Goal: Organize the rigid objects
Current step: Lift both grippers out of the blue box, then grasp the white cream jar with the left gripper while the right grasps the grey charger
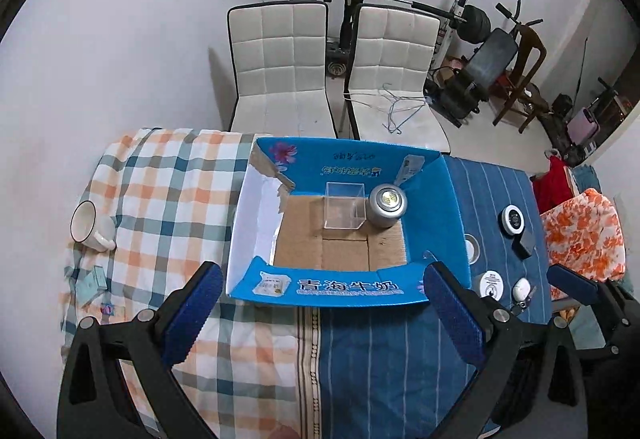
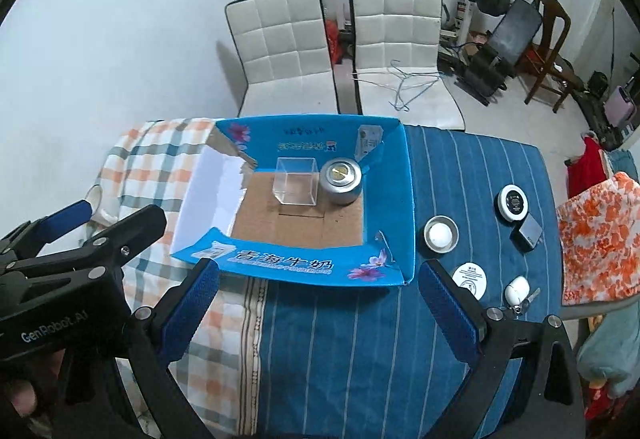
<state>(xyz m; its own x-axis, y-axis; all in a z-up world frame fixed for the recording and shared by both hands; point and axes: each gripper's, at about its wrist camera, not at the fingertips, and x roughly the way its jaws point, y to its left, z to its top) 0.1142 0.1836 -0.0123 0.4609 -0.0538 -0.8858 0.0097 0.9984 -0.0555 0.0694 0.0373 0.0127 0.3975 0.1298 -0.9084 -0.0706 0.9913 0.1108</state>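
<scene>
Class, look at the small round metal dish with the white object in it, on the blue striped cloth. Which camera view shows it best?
The right wrist view: the metal dish lies fully in sight beside the blue box. In the left wrist view the dish is half hidden behind the box's right wall.

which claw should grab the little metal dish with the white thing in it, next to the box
Right. The metal dish sits on the blue striped cloth, right of the box, just ahead of the open right claw. The left claw faces the box front.

"青海牛奶" on the blue box [image 1: 352,285] front flap, "genrobot.ai" on the left hand-held gripper [image 2: 132,239] body
</scene>
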